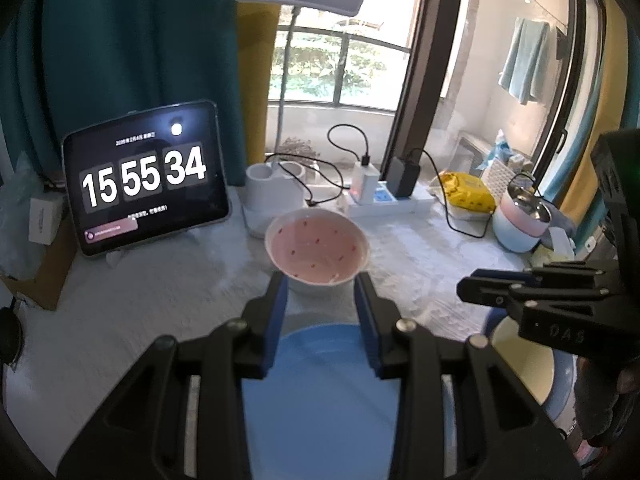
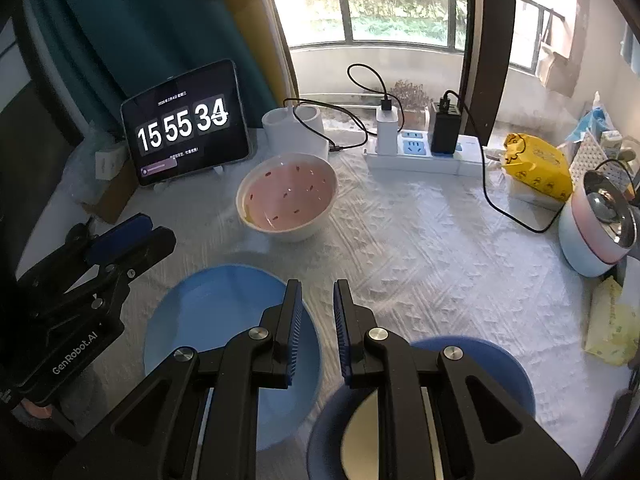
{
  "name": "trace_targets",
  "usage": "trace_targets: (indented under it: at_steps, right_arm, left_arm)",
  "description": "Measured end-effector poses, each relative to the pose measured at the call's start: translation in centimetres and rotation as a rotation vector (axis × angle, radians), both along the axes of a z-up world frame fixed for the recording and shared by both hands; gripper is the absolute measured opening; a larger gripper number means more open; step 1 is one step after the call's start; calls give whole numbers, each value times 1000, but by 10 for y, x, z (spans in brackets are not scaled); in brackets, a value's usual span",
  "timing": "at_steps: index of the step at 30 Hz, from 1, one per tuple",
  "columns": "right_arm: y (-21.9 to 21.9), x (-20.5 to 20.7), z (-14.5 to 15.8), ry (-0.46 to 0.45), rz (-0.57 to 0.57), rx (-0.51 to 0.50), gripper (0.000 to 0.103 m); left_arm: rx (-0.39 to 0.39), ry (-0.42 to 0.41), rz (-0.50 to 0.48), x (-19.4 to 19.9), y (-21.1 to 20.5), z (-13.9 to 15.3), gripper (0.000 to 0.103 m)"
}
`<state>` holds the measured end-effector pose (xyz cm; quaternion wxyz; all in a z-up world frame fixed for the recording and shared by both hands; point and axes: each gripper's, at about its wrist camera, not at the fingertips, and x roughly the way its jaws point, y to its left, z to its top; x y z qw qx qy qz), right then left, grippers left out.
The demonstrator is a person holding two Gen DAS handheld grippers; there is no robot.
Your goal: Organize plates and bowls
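Left gripper (image 1: 322, 284) is hovering above the blue plate (image 1: 320, 392), jaws spread wide and holding nothing; the pink bowl (image 1: 317, 250) is sitting just beyond the fingertips, framed between them. Right gripper (image 2: 316, 292) is hanging above the gap between the blue plate (image 2: 224, 320) and the blue-rimmed bowl (image 2: 500, 364), fingers parted a little, also gripping nothing. All three dishes are resting apart from each other on the white tablecloth (image 2: 420, 248); the pink bowl (image 2: 286, 196) is lying farthest back, near the tablet clock (image 2: 184, 126).

Judged step: left gripper is lining up on the pink bowl, probably to bring it toward the other dishes.

Notes for a clean grasp:
- one finger should be going inside the near rim and one outside, since the bowl looks wider than the jaw opening
- the glazed wall is likely slippery, so seat deep before closing
- the right gripper (image 1: 520, 292) is sitting close alongside, so the lift path should be avoiding it
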<state>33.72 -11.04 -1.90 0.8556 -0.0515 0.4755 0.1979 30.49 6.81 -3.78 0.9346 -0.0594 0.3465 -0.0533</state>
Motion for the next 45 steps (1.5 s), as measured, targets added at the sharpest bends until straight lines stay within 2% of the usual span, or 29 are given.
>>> trace_targets:
  at_steps: [11, 18, 20, 22, 24, 35, 45]
  right_arm:
    - [27, 37, -17, 36, 7, 3, 18]
    - [31, 64, -28, 46, -28, 13, 18]
    - [32, 73, -33, 61, -35, 17, 20]
    - [33, 82, -40, 76, -44, 26, 28]
    - [33, 90, -46, 92, -59, 24, 29]
    - [36, 131, -85, 187, -148, 31, 29]
    - [38, 152, -109, 287, -170, 34, 29]
  left_arm:
    - [-53, 41, 48, 36, 29, -12, 36]
    - [-67, 93, 61, 64, 38, -25, 36]
    - [-67, 106, 65, 71, 38, -30, 36]
    - [-65, 122, 72, 79, 38, -36, 36]
    - [-64, 141, 80, 89, 37, -43, 36]
    - [-81, 259, 58, 127, 25, -81, 36]
    - [-101, 305, 69, 141, 28, -96, 36]
